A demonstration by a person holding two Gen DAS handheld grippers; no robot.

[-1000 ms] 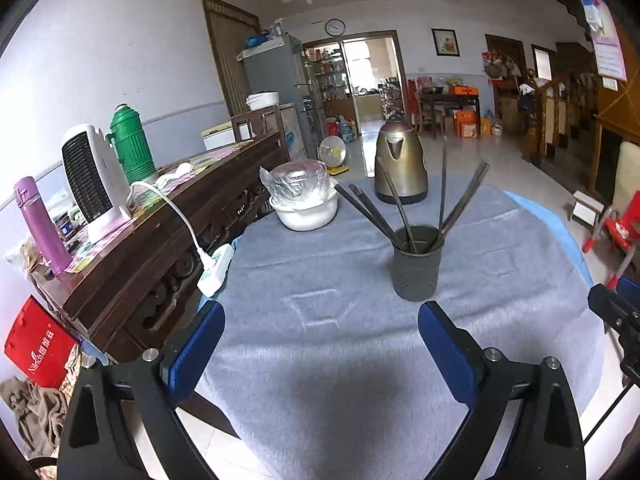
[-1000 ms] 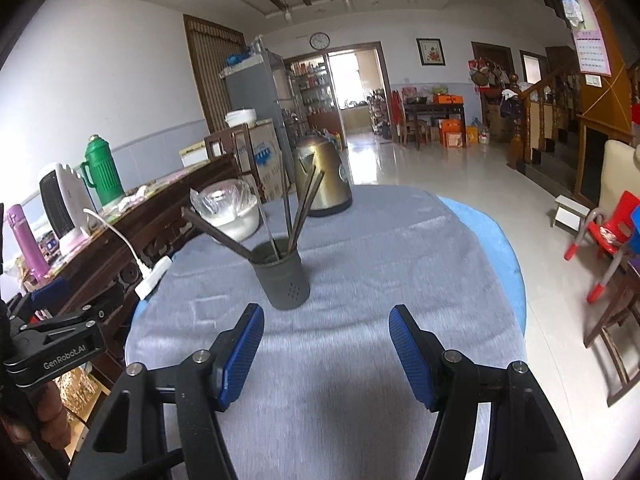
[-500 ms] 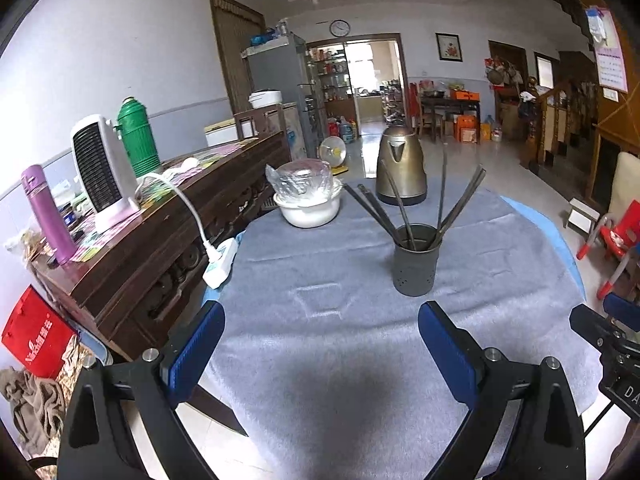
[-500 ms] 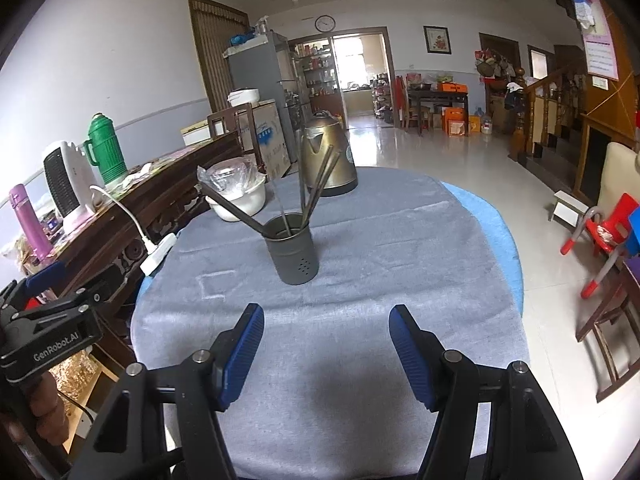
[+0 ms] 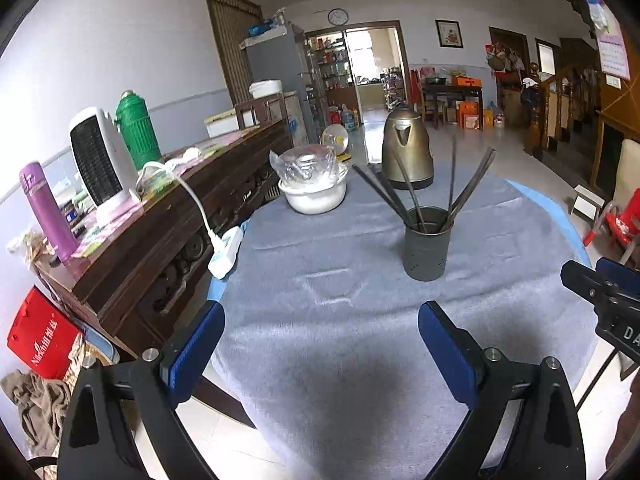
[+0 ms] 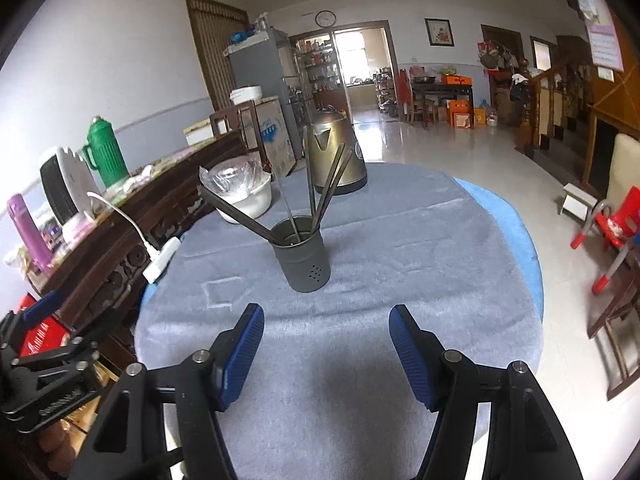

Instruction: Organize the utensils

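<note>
Both my grippers hang over the near edge of the round table (image 5: 500, 216), jaws spread wide, nothing between them. Left gripper (image 5: 320, 344) sits low and back; the dark utensil holder (image 5: 426, 250) stands ahead of it, slightly right of the gap's centre and well apart from the pads. Right gripper (image 6: 326, 346) has the same holder (image 6: 304, 258) ahead, a bit left of centre, also clear of the pads.

The holder is upright on the grey cloth (image 6: 400, 240), with several dark long-handled utensils (image 5: 404, 192) fanned out of it, leaning left and right. Exact count I can't tell. Behind it: white bowl (image 5: 314, 196) covered in crumpled plastic, and a brass-coloured kettle (image 5: 408, 152), both well apart from the holder.

Bare cloth lies between pads and holder. Blue underlayer shows at the right rim. Wooden sideboard (image 5: 168, 216) runs close along the left, with a white power strip (image 5: 226, 252) at that edge.
</note>
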